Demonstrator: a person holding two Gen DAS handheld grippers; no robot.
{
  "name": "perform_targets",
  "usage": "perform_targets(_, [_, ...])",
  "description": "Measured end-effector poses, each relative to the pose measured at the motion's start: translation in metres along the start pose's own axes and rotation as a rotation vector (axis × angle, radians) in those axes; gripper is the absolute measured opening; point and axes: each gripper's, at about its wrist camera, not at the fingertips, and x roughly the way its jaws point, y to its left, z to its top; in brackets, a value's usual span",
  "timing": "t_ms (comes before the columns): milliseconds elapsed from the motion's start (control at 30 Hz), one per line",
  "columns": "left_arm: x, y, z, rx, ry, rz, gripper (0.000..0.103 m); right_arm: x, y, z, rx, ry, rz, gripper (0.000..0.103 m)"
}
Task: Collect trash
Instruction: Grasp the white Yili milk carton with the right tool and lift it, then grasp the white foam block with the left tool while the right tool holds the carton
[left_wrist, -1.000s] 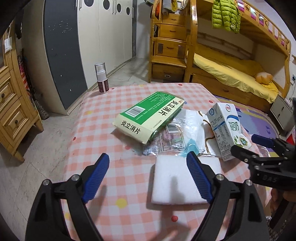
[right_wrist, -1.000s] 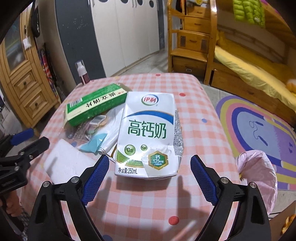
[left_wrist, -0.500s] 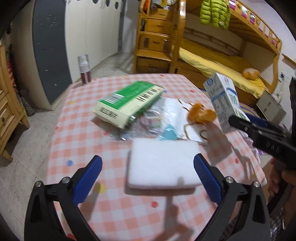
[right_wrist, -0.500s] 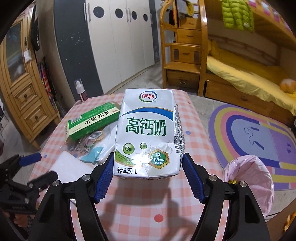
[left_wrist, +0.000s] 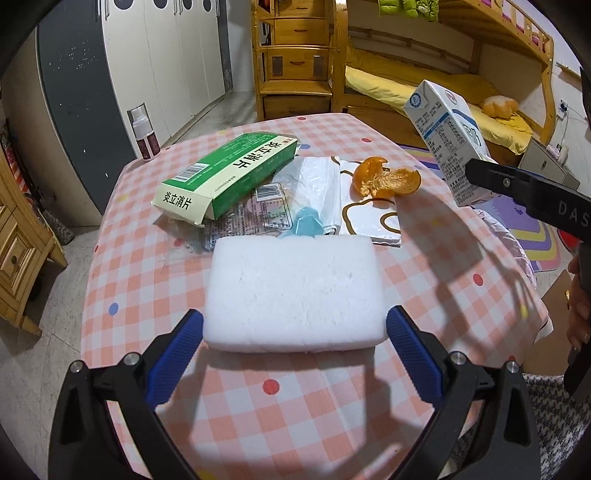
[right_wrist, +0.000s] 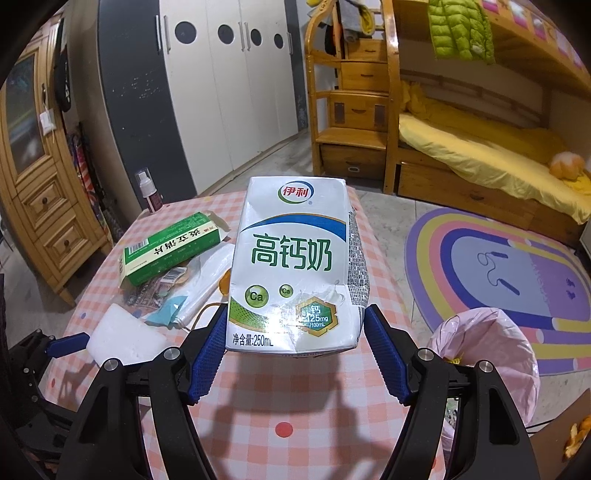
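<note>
Spreading under everything, checked tablecloth (left_wrist: 122, 295), pink and white, with the litter heaped mid-table. Off the right edge, on the floor, pink-lined bin (right_wrist: 487, 354), mouth open. On the cloth: white foam block (left_wrist: 295, 291), green medicine box (left_wrist: 229, 177), clear plastic wrappers (left_wrist: 317, 188), tangerine peel (left_wrist: 384, 179).

Clamped in the right gripper (right_wrist: 295, 343), jaws closed on its lower sides: milk carton (right_wrist: 295, 266), upright and clear of the table. Left gripper (left_wrist: 294, 334) spread wide, straddling the near end of the foam block, pads apparently not yet touching.

To finish well: swing the carton right, over the bin mouth, before releasing; keep it upright in case of dregs; drop low to avoid catching the liner rim. Left side: close squarely on the foam, gently, since it probably crushes easily.

Against a second ago: carton then standing on the cloth between open jaws, now gripped and lifted; peel behind it now exposed; left gripper much nearer the foam.
</note>
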Motion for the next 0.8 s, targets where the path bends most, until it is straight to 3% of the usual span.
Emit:
perform_targets(167, [-0.018,0.000,-0.002,-0.025,-0.053,-0.063,0.096,0.000,-0.001,0.000,-0.008,-0.002,-0.001,0.072])
perform_targets(300, [-0.016,0.001,-0.011,-0.042,-0.009,-0.043,0.096,0.000,-0.002,0.000,-0.005,0.000,-0.002,0.072])
perform_targets(467, [-0.013,0.000,-0.015,-0.086,0.025,-0.163,0.096,-0.001,-0.002,0.001,0.000,-0.002,0.001,0.072])
perform_targets(533, [-0.010,-0.005,-0.015,-0.073,0.026,-0.173,0.096,-0.001,-0.001,0.000,-0.002,-0.002,0.004,0.072])
perform_targets(667, [-0.004,-0.014,-0.006,-0.051,-0.006,-0.155,0.096,-0.001,0.001,0.000,-0.009,-0.003,0.006,0.072])
perform_targets(800, [0.004,-0.016,0.006,-0.023,-0.035,-0.043,0.094,-0.003,-0.002,0.000,-0.002,-0.005,0.010,0.072])
